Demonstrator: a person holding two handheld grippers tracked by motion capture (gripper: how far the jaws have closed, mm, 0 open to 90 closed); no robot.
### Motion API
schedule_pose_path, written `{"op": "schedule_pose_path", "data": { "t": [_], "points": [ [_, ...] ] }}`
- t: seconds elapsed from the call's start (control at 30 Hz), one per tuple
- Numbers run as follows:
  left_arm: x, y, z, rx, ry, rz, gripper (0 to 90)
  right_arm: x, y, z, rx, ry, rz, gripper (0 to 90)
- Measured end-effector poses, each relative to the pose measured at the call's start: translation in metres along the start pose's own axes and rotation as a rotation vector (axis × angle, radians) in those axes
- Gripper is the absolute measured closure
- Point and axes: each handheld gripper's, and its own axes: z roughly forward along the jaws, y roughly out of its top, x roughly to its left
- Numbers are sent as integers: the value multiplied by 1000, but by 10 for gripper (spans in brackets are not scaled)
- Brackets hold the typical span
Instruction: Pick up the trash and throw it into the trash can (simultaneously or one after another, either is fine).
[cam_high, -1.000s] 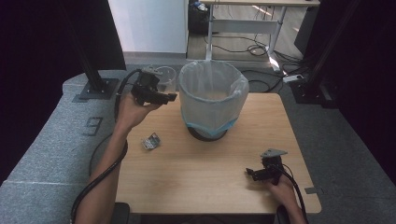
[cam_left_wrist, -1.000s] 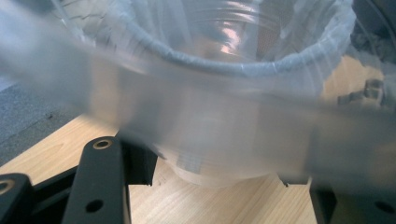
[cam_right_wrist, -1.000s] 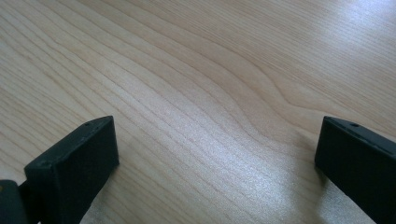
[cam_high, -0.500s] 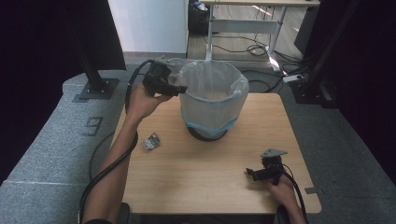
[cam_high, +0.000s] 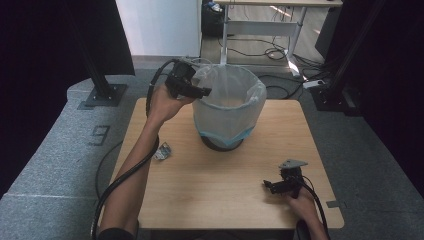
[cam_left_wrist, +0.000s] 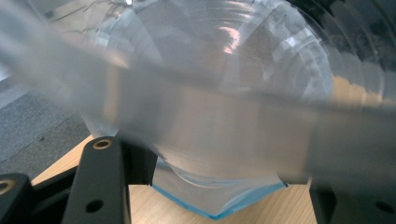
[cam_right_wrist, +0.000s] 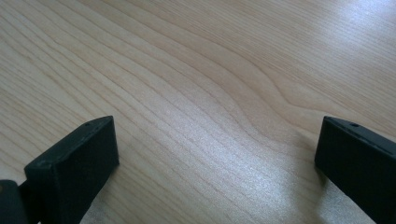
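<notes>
High view: left gripper (cam_high: 200, 91) sits at the left rim of the bin (cam_high: 227, 107), its jaws clamped on a clear plastic cup (cam_high: 192, 62) that is faint against the floor from this angle. Left gripper view gives the cup (cam_left_wrist: 224, 93) up close: thin, ribbed, see-through plastic, blurred, lying across both black jaws and held between them, with the bin's liner and its blue hem right behind and pale wood below. Bin is round, lined with a translucent bag, and stands on the wooden table (cam_high: 225, 200) at its far middle. Right gripper (cam_high: 272, 186) rests on the table well in front of the bin, toward the right corner; right gripper view shows its jaws spread wide with nothing but bare wood grain between them. Small crumpled silvery wrapper (cam_high: 162, 151) lies left of the bin's base, nearer the person.
</notes>
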Motion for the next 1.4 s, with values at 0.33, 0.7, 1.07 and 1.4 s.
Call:
{"op": "schedule_pose_path", "data": {
  "t": [0.33,0.7,1.07,1.4],
  "points": [
    [-4,15,16,-5,-2,-1,419,0,0,0,0,0,0,0],
    [-8,29,39,11,8,5,418,0,0,0,0,0,1,0],
    [-9,29,67,56,14,4,416,0,0,0,0,0,0,0],
    [-7,23,85,113,32,9,396,0,0,0,0,0,0,0]
  ]
}}
